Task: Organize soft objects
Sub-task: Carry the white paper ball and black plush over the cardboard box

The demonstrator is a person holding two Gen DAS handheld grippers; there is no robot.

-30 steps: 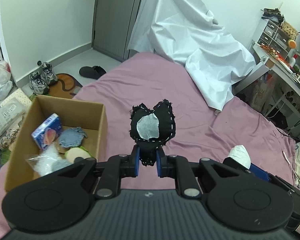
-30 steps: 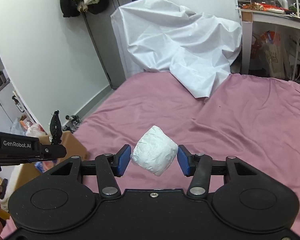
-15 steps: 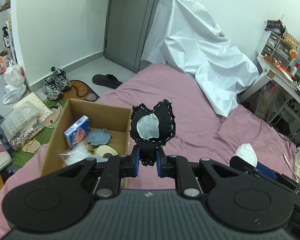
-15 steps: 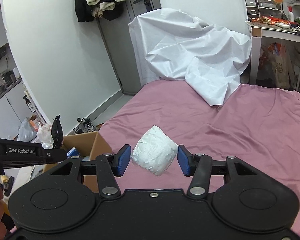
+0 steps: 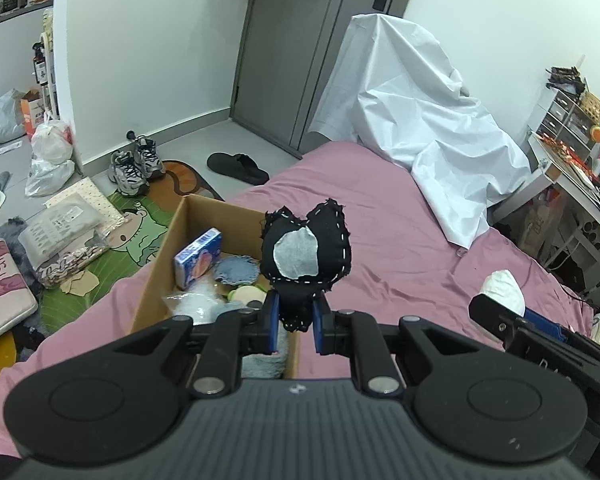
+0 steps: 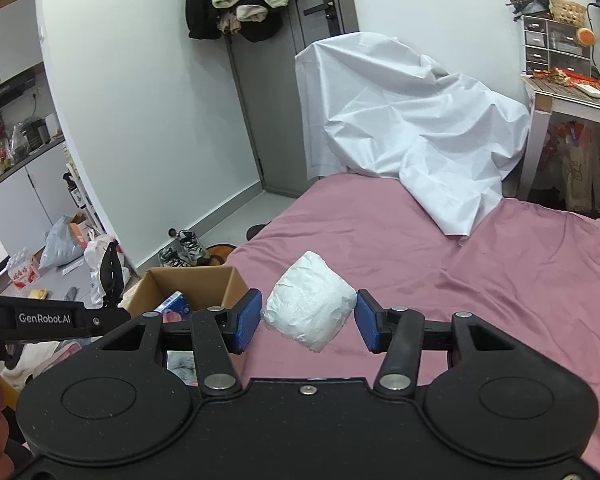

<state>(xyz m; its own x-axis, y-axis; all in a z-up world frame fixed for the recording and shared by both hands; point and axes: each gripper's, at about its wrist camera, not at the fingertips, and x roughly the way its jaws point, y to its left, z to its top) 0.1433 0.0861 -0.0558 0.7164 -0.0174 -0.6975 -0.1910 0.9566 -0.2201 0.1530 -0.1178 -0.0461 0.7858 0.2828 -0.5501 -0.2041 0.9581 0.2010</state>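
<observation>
My left gripper [image 5: 296, 326] is shut on a black stitched heart-shaped cushion [image 5: 306, 254] with a white patch, held above the near right corner of an open cardboard box [image 5: 156, 272]. The box sits on the pink bed at its left edge and holds a blue packet [image 5: 198, 262], a blue knitted piece [image 5: 236, 270] and other soft items. My right gripper [image 6: 308, 320] is shut on a white crumpled soft bundle [image 6: 310, 312], held above the bed to the right of the box [image 6: 192, 284]. The bundle also shows in the left wrist view [image 5: 502, 290].
The pink bed [image 5: 400, 220] runs ahead, with a large white sheet [image 5: 412, 120] draped over its far end. The floor left of the box has shoes [image 5: 134, 164], a slipper [image 5: 238, 168], bags and packets. A cluttered desk [image 6: 572, 96] stands on the right.
Both grippers have risen and pulled back toward the box's left side with their loads. The box now appears closer under the left gripper. Both grips are unchanged.
</observation>
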